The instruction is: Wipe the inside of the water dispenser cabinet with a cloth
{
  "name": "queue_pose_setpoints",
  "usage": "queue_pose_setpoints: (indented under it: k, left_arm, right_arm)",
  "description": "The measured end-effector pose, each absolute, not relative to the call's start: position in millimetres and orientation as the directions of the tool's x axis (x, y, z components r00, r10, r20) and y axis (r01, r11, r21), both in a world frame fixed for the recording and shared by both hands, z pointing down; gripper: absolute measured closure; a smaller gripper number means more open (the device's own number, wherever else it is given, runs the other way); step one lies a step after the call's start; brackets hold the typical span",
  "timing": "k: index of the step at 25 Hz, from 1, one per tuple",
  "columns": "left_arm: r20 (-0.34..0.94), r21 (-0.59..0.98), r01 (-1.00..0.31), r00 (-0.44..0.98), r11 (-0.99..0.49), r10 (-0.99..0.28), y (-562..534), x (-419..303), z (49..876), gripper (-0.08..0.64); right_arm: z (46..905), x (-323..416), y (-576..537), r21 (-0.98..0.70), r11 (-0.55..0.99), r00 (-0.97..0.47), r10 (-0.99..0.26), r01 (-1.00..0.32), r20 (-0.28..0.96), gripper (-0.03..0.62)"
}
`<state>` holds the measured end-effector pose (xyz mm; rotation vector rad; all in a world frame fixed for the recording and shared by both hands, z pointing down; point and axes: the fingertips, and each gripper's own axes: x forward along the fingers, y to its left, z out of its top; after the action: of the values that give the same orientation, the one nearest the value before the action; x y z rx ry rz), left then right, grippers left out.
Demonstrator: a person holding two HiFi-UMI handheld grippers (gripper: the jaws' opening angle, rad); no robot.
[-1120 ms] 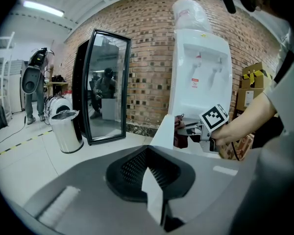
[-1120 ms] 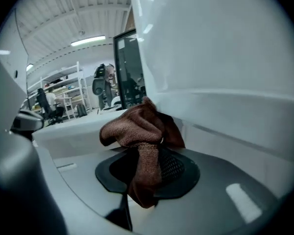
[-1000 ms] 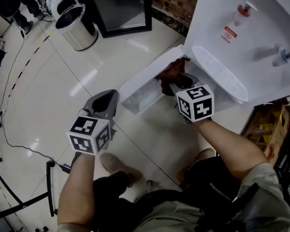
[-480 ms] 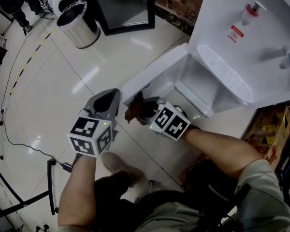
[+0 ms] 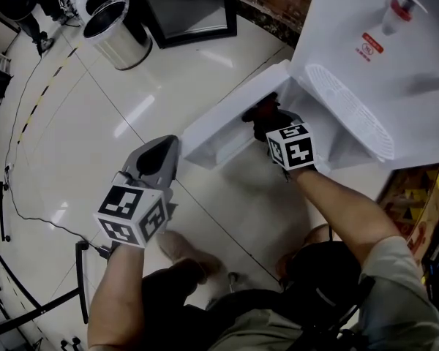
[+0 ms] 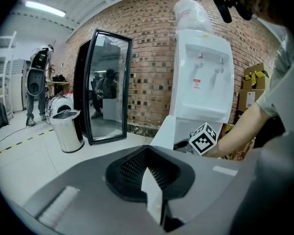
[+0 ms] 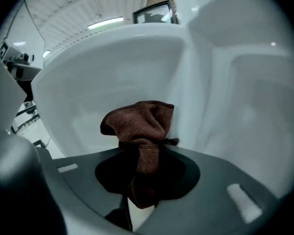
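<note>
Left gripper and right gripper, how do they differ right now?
The left gripper is shut on nothing; the right gripper is shut on a brown cloth. The left gripper hangs over the floor, clear of the water dispenser; the right gripper reaches into the open cabinet, cloth near its white wall. Both carry a marker cube.

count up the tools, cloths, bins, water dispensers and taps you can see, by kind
tools: 2, the left tool and the right tool
cloth: 1, pinched in the right tool
bin: 1
water dispenser: 1
taps: 2
total: 7
</note>
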<state>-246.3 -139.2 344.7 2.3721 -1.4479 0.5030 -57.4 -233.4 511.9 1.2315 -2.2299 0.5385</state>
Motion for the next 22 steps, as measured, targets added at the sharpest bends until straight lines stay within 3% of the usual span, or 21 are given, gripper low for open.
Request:
queue_pose_setpoints:
  k: [6,10,13,18,20,22]
  left_arm:
    - [0.451,0.084,-0.900,0.416,-0.427,-0.789,-141,-249,344,0.560]
    - [0.450,0.081,-0.897,0.421,-0.434,-0.788,-141,-247,344,0.560]
    - [0.448,0.080,-0.894,0.427,-0.440,-0.786,-140,-247,344,0.560]
    - [0.444,0.083,-0.893,0.431,-0.443,-0.786,-139,-246,343,0.560]
    - [0.441,0.084,-0.892,0.433,-0.444,-0.786,-138,-245,343,0.560]
    - [0.437,0.082,-0.890,0.436,-0.448,-0.787,-136,-244,343,0.560]
  right_arm:
    - [507,-9,-245,-0.068,0.361,-0.324,-0.718,-0.930,0.617,0.480]
    - [499,-28,-233,-0.078,0.440,-0.392,-0.689,-0.895,0.610,0.479]
    - [501,-85,-188,-0.108,0.668,-0.575,-0.533,-0.736,0.621,0.479]
    - [518,-188,-73,-0.230,0.931,-0.773,-0.080,-0.283,0.630,0.479]
    - [532,-211,-52,-0.258,0.945,-0.766,0.012,-0.202,0.643,0.479]
    - [548,-221,-56,-0.264,0.940,-0.755,0.012,-0.214,0.656,0.479]
